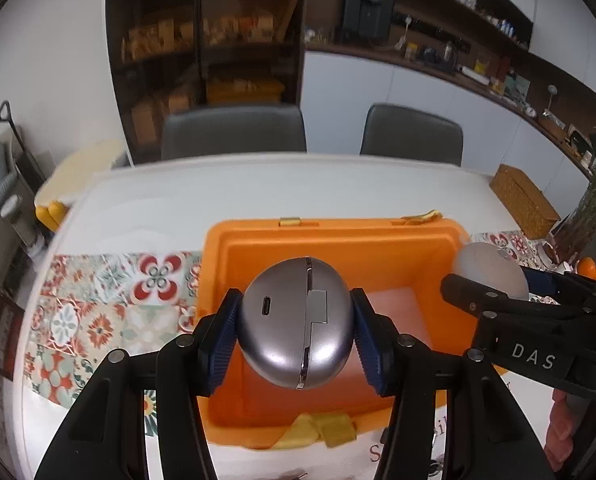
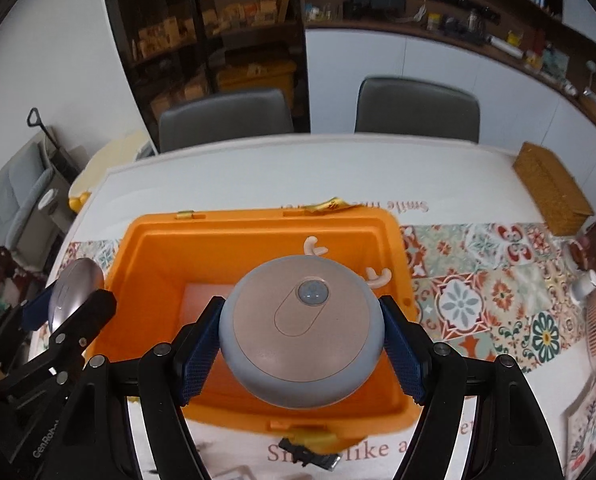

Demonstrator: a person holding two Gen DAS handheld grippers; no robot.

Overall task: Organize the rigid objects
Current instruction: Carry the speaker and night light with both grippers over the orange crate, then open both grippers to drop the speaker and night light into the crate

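Silver case: an egg-shaped silver case (image 1: 296,322) with a seam and charging port sits pinched between the blue pads of the left claw (image 1: 296,334), its long axis running along the seam, away from the camera.
Round device: a grey-and-beige round device (image 2: 301,330) with small antlers is clamped by the right claw (image 2: 301,344), flat face toward the camera.
Orange bin: the open orange bin (image 2: 393,264) lies directly below both loads, interior apparently bare.
Nearer claw: neither; both hang over the opening side by side.
Room: the walls ring the drop zone; the claws are close together, so lowering both risks a knock.
Bench: the white bench (image 1: 258,188) with a patterned runner (image 2: 493,300) is open around the bin.
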